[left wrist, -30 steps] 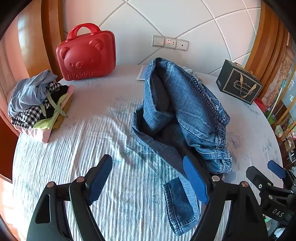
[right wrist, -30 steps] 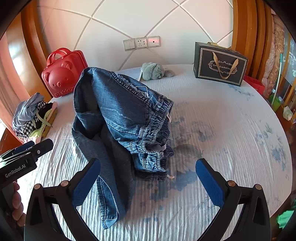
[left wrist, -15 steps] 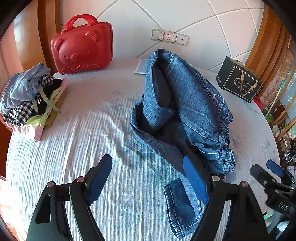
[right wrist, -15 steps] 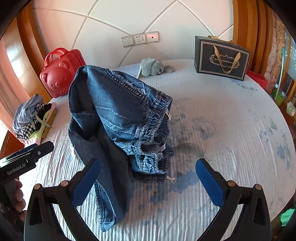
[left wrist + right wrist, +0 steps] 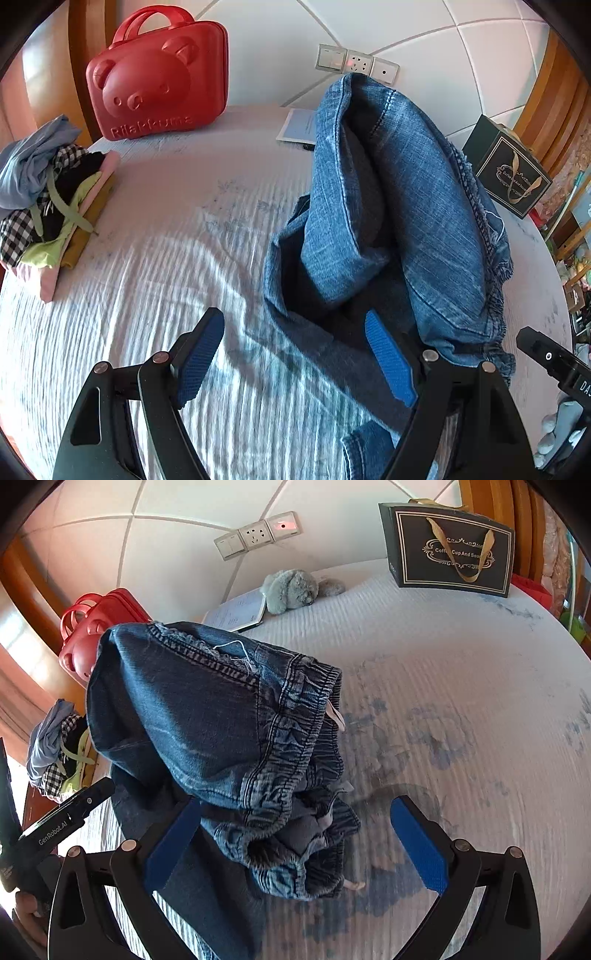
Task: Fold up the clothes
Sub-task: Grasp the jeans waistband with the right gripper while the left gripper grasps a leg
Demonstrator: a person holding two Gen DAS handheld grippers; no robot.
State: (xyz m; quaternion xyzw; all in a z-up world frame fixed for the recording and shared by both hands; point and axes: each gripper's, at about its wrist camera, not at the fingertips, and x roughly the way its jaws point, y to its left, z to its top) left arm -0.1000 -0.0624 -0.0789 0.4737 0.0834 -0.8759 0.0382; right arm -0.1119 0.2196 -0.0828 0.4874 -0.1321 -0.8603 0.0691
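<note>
Lying heaped mid-bed (image 5: 155, 258): blue jeans (image 5: 406, 206). Left claw (image 5: 295, 354) and right claw (image 5: 295, 842) both spread wide, empty. Only right view shows grey plush toy (image 5: 291, 590); left view shows whole red bear case (image 5: 159, 77).

Round bed (image 5: 461, 709) with a ribbed white sheet, faded blue flower print all over it. Behind it at 12 o'clock there's a padded white headboard (image 5: 424, 44) with diagonal seams and a strip of wall sockets (image 5: 356, 65) set in it. Curved wooden panels (image 5: 554, 96) wrap both sides, 10 and 2 o'clock. Daylight comes in warm from 9 o'clock, leaving bright streaks across the sheet. Cluttered shelves (image 5: 576, 266) at 3 o'clock, too blurry to read.
</note>
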